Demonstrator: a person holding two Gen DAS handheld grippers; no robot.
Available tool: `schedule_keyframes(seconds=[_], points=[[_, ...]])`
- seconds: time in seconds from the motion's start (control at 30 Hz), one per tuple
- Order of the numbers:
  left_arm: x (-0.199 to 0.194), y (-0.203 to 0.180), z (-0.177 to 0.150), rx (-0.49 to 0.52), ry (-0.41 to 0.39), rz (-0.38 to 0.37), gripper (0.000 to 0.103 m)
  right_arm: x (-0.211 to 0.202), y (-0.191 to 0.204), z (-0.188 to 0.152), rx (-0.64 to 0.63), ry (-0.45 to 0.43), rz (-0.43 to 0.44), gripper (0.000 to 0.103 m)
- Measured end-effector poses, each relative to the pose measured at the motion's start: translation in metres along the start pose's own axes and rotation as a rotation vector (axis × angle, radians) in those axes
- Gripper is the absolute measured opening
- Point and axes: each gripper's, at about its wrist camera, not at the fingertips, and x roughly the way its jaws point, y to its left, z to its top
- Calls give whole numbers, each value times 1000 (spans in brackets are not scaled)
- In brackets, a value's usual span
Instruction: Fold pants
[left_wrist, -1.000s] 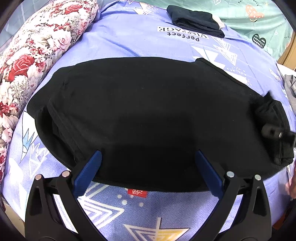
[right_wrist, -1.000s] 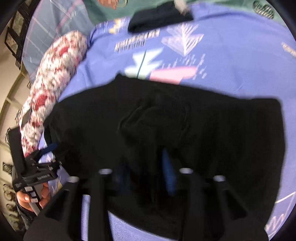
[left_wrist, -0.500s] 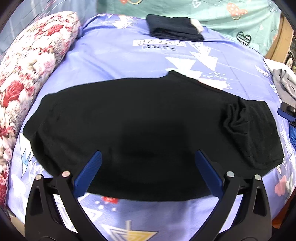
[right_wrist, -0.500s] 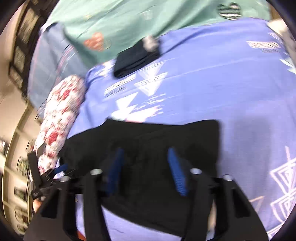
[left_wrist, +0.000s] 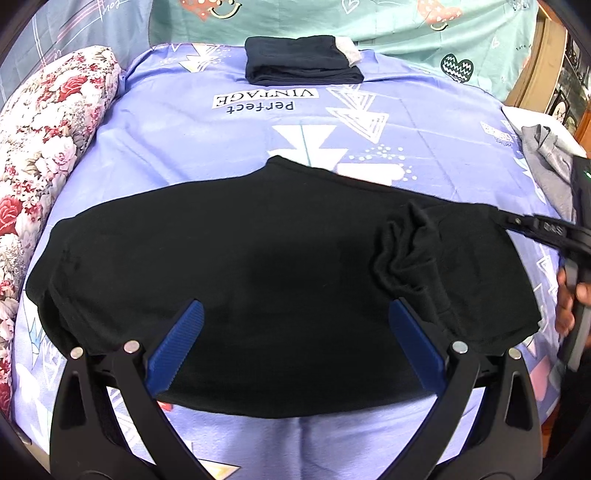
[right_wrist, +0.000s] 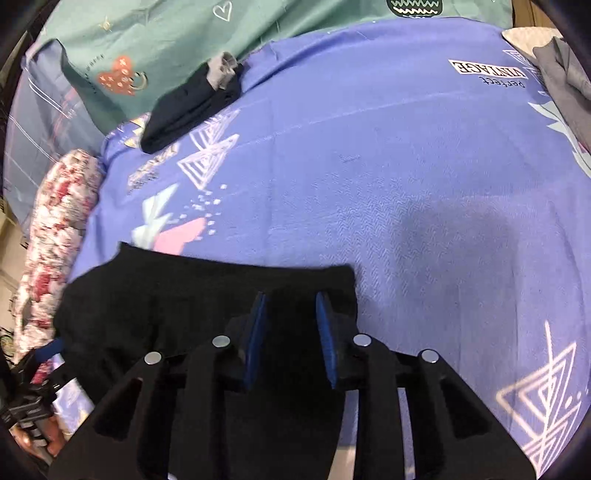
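Black pants (left_wrist: 258, 266) lie spread across the purple bed sheet (left_wrist: 229, 140), with a bunched fold (left_wrist: 406, 251) near their right end. My left gripper (left_wrist: 291, 321) is open, its blue pads (left_wrist: 177, 343) hovering over the pants' near edge, holding nothing. My right gripper (right_wrist: 290, 306) is open by a narrow gap, its pads (right_wrist: 255, 332) over the pants' (right_wrist: 184, 302) right end. It also shows in the left wrist view (left_wrist: 539, 229) at the pants' far right corner.
A folded dark garment (left_wrist: 303, 59) lies at the far edge of the bed. A floral bolster (left_wrist: 40, 140) runs along the left side. Grey clothing (left_wrist: 546, 158) lies at the right. A green sheet (right_wrist: 147, 44) hangs behind.
My right gripper let go of the bunched pants end and drew back to the right corner. The left gripper pulled back and tilted up; more of the bed shows.
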Motion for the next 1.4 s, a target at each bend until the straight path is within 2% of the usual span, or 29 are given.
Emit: schedule_keyframes(seconds=[0.1,0.17,0.3,0.4,0.5,0.57,0.67,0.7,0.87,1.03,1.17,1.23,1.4], points=[[0,-7,6,1,-4,-26,101,-26,5,-17,-40,-19,33,30],[3,-15,10,9,-4,-40,101,-39,11,-34,-92,4,30,30],[10,-33,17,37,1,-56,101,-31,17,-73,-192,141,-11,31],[14,-44,23,51,2,-73,101,-32,17,-83,-219,127,-23,31],[20,-56,28,65,10,-90,101,-41,10,-76,-150,103,44,31],[27,-63,29,73,27,-100,101,-41,12,-74,-158,84,28,34],[38,-66,23,74,68,-93,101,-27,11,-78,-155,127,-5,37],[42,-66,20,76,82,-90,101,-28,12,-78,-160,118,-2,40],[49,-53,6,69,110,-53,101,-32,9,-79,-169,116,26,43],[50,-26,-3,-11,133,-72,101,-36,6,-64,-110,139,56,44],[54,-15,-3,-61,138,-77,101,-34,20,-35,-173,37,-26,42],[56,-15,-4,-68,142,-79,101,-23,23,-23,-178,29,-30,29],[60,-17,-5,-50,142,-71,101,10,4,10,-106,16,-115,27]])
